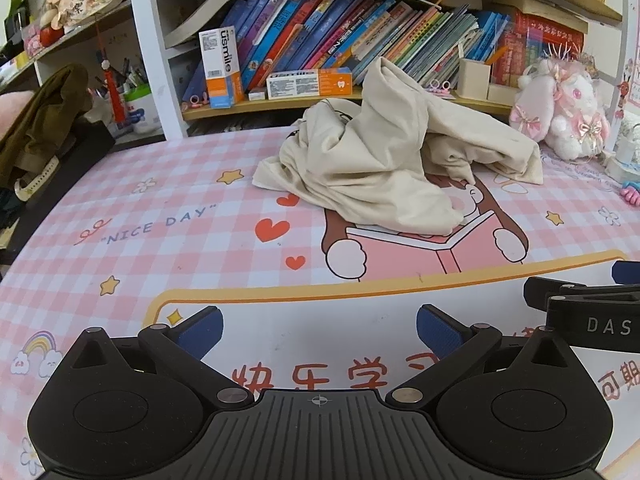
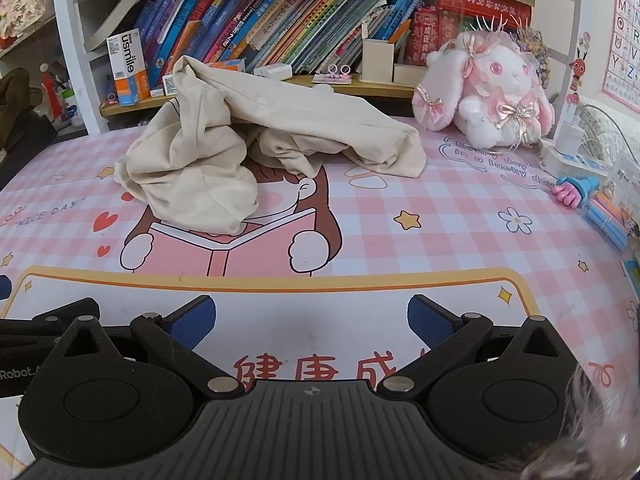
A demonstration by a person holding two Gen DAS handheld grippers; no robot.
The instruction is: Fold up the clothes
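Observation:
A crumpled cream garment (image 1: 384, 160) lies heaped on the pink checked desk mat (image 1: 160, 216), toward the far side near the bookshelf. The right wrist view shows the same garment (image 2: 248, 148) on the mat (image 2: 440, 216). My left gripper (image 1: 318, 332) hovers over the near white part of the mat, well short of the cloth, open with nothing between its blue pads. My right gripper (image 2: 312, 324) is likewise open and empty at the near edge. In the left wrist view, part of the right gripper's black body (image 1: 588, 312) shows at the right edge.
A bookshelf (image 1: 320, 36) packed with books runs behind the mat. A pink and white plush rabbit (image 2: 484, 92) sits at the back right. Pens and a pink hand toy (image 2: 576, 192) lie along the right edge. An olive cloth (image 1: 44, 120) hangs at the left.

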